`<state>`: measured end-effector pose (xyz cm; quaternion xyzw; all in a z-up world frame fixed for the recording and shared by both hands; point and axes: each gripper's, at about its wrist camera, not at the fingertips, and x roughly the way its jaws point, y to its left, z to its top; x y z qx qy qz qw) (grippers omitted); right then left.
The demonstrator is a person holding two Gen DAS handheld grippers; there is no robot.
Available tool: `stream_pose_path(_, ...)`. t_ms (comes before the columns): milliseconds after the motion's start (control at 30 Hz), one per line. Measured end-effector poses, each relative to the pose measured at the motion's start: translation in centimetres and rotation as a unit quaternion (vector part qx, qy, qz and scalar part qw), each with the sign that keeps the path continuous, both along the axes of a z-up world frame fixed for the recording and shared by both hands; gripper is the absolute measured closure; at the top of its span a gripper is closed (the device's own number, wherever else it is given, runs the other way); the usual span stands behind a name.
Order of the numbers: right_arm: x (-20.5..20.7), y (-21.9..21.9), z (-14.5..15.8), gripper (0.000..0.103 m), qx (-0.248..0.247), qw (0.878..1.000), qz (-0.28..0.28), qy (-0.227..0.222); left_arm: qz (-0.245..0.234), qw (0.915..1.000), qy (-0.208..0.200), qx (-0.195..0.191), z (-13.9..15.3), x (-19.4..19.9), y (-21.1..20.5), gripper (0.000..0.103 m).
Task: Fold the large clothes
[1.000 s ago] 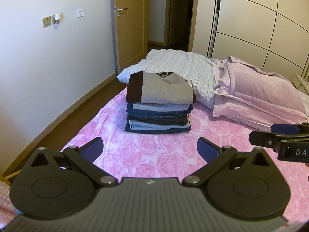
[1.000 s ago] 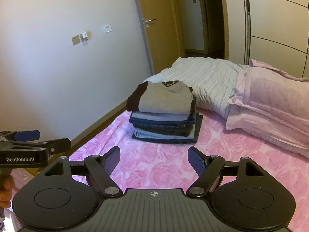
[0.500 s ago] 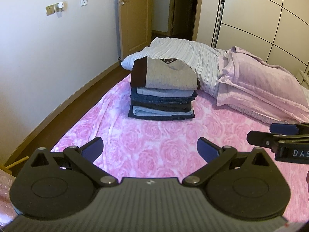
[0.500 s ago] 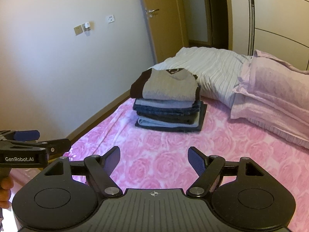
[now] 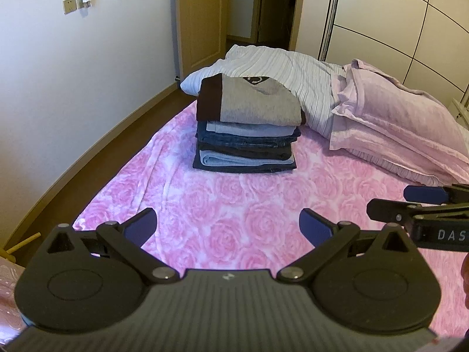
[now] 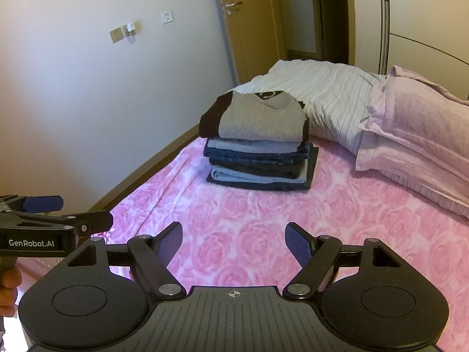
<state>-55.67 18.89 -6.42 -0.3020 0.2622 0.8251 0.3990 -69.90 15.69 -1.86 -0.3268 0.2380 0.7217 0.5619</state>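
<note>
A neat stack of folded clothes (image 5: 247, 135) (image 6: 258, 140) sits on the pink rose-patterned bed cover (image 5: 234, 205) (image 6: 234, 214). A grey sweater with a dark sleeve (image 5: 252, 102) (image 6: 258, 117) tops it, with jeans and denim pieces below. My left gripper (image 5: 228, 224) is open and empty, well short of the stack. Beside it my right gripper (image 6: 234, 239) is also open with nothing between its fingers. Each gripper shows at the edge of the other's view, the right gripper (image 5: 425, 208) and the left gripper (image 6: 55, 214).
A white striped duvet (image 5: 287, 70) and a pink pillow (image 5: 395, 117) lie behind and right of the stack. The wall (image 5: 73, 73) and floor strip (image 5: 96, 152) run along the bed's left side. A wooden door (image 5: 199, 20) stands at the back, wardrobe panels (image 5: 395, 29) to the right.
Both grippers have tilted downward and moved slightly nearer the stack, which sits lower and larger in the views. Both stay open and empty.
</note>
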Motion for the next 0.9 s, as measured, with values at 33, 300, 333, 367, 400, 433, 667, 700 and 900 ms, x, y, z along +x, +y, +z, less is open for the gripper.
stream_pose_path(33,-0.1,0.1,0.0,0.029,-0.001,1.000,0.000,0.000,0.000,1.0000,0.000,-0.001,0.0,0.0,0.1,0.001)
stream_pose_path(300,-0.7,0.8,-0.4,0.029,-0.004,1.000,-0.001,-0.005,-0.005,1.0000,-0.002,-0.007,-0.3,-0.2,0.8,0.001)
stream_pose_path(333,-0.7,0.8,-0.4,0.029,-0.004,1.000,-0.001,-0.005,-0.006,0.9999,-0.003,-0.008,-0.3,-0.2,0.9,0.001)
stream_pose_path(367,-0.8,0.9,-0.4,0.029,-0.004,1.000,-0.001,-0.006,-0.007,0.9999,-0.003,-0.008,-0.4,-0.2,1.0,0.001)
stream_pose_path(400,-0.8,0.9,-0.5,0.029,-0.005,1.000,-0.001,-0.007,-0.007,0.9999,-0.003,-0.009,-0.4,-0.2,1.1,0.001)
stream_pose_path(433,-0.8,1.0,-0.5,0.029,-0.005,1.000,-0.001,-0.008,-0.008,0.9999,-0.002,-0.009,-0.4,-0.2,1.2,0.001)
stream_pose_path(667,-1.0,1.2,-0.6,0.029,-0.006,1.000,-0.002,-0.010,-0.010,0.9999,-0.002,-0.010,-0.4,-0.2,1.7,0.001)
stream_pose_path(700,-1.0,1.3,-0.6,0.029,-0.006,1.000,-0.002,-0.010,-0.011,0.9999,-0.001,-0.010,-0.4,-0.2,1.8,0.001)
stream_pose_path(900,-1.0,1.3,-0.7,0.029,-0.006,1.000,-0.003,-0.010,-0.016,0.9998,-0.001,-0.011,-0.4,-0.5,2.5,0.001)
